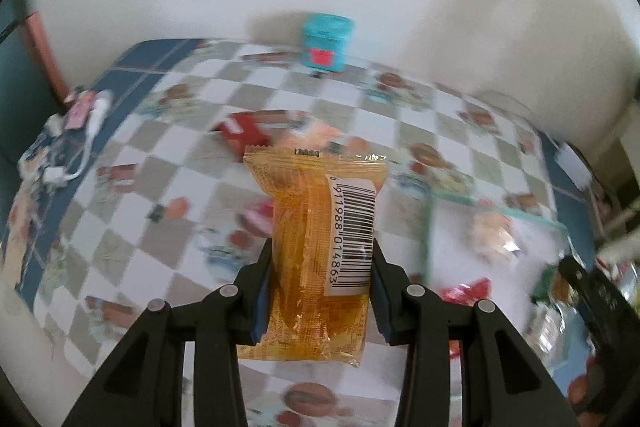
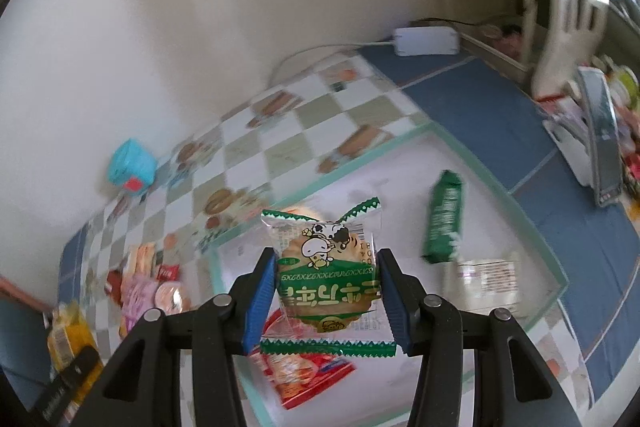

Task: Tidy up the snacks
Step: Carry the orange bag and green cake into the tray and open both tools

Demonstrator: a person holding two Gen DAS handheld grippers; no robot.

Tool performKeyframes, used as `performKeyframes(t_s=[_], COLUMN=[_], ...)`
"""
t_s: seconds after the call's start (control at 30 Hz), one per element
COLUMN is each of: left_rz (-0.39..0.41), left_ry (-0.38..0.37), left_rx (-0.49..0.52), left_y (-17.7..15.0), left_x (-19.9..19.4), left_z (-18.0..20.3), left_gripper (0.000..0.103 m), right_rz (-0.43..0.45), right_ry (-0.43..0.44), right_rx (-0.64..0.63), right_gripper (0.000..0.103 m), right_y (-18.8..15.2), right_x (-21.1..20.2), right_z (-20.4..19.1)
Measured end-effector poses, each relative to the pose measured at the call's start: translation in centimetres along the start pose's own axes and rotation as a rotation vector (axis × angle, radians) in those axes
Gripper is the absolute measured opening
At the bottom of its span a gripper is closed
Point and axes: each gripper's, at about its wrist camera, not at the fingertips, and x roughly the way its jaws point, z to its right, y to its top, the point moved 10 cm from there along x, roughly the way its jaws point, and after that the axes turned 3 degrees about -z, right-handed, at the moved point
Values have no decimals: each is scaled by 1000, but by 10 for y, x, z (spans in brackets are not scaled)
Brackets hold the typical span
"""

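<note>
My left gripper (image 1: 320, 267) is shut on an orange snack packet (image 1: 316, 247) with a barcode label, held above the checkered tablecloth (image 1: 160, 155). My right gripper (image 2: 328, 271) is shut on a green-and-clear cracker packet (image 2: 326, 279) with a cow picture, held over a clear tray (image 2: 532, 223). The tray holds a green packet (image 2: 442, 225), a white packet (image 2: 486, 277) and a red packet (image 2: 304, 371). Loose snacks (image 2: 148, 283) lie on the cloth left of the tray. In the right wrist view the left gripper's orange packet (image 2: 66, 339) shows at the lower left.
A teal box (image 1: 326, 43) stands at the table's far edge by the wall. A white cable and adapter (image 1: 80, 147) lie at the left edge. A white power strip (image 2: 426, 41) sits at the far corner. A red packet (image 1: 240, 133) lies on the cloth.
</note>
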Motion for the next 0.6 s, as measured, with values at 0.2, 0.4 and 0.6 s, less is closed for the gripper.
performKeyframes(t_s=[0.2,0.4,0.6], left_rz=[-1,-22,-82], left_ry=[-67,-112,-211], left_rx=[148,249,283], left_y=[-16,-27,-39], left_x=[2,13,29], left_z=[66,113,153], left_gripper=[43,43,43], right_rz=[1,-8,-30], right_ry=[-16,-17,-36], right_rx=[70,94,108], right_gripper=[53,53,53], right_y=[8,11,11], right_x=[-3,0,6], right_z=[31,42,54])
